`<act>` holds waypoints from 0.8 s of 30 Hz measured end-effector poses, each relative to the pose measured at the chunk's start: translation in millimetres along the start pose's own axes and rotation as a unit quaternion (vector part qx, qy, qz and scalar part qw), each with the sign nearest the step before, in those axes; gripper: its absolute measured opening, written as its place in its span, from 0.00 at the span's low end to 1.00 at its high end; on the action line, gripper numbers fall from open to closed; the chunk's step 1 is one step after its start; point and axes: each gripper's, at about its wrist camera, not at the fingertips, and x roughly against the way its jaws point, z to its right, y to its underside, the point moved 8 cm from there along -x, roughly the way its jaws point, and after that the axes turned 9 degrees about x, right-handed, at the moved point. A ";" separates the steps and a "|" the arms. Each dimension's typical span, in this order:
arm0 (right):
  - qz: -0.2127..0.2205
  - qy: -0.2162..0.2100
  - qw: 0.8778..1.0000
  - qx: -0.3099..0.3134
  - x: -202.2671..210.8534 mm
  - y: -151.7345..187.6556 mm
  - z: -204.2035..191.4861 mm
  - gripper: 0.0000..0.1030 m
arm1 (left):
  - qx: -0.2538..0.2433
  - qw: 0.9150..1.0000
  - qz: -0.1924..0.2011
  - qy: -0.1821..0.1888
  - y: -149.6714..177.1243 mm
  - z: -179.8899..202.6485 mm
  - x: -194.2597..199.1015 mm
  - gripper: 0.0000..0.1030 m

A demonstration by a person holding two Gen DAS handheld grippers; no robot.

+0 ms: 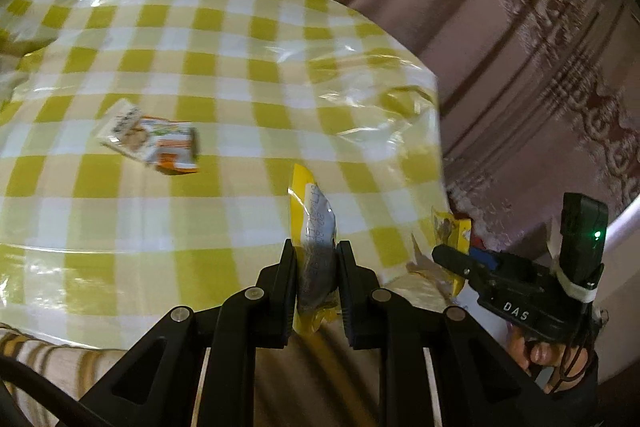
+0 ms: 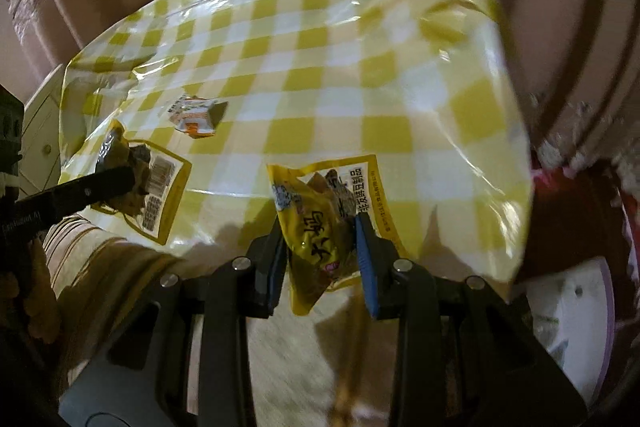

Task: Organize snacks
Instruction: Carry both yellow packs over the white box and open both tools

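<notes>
The small white-and-orange foil snack packet (image 1: pixel 154 139) lies flat on the yellow-and-white checked tabletop (image 1: pixel 240 39), ahead and left of the left hand-held gripper (image 1: pixel 316 259), which looks the nearer of the two; its long axis runs slantwise. That gripper is pinched narrow on a yellow-edged silver snack sachet (image 1: pixel 314 227), held upright beyond the packet. The right hand-held gripper (image 2: pixel 320 239), farther from the packet, clamps a yellow printed snack pouch (image 2: pixel 316 227).

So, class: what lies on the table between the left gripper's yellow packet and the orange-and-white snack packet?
Only bare checked tablecloth between the left gripper's yellow packet and the orange-and-white snack packet, per the left wrist view.
</notes>
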 end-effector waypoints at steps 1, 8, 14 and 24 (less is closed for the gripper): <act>0.000 0.003 1.000 -0.007 4.3 4.7 5.9 0.34 | -0.003 1.000 -0.002 0.004 1.7 6.3 -1.1 0.19; -0.001 0.025 0.998 -0.055 33.6 38.4 51.1 0.34 | -0.040 0.997 -0.035 0.048 23.3 68.7 -21.2 0.19; -0.007 0.045 0.995 -0.085 49.3 70.8 83.1 0.34 | -0.070 0.992 -0.078 0.070 53.6 115.3 -46.7 0.19; -0.023 0.089 0.986 -0.141 71.0 118.1 138.8 0.34 | -0.126 0.977 -0.149 0.088 108.6 181.1 -83.0 0.19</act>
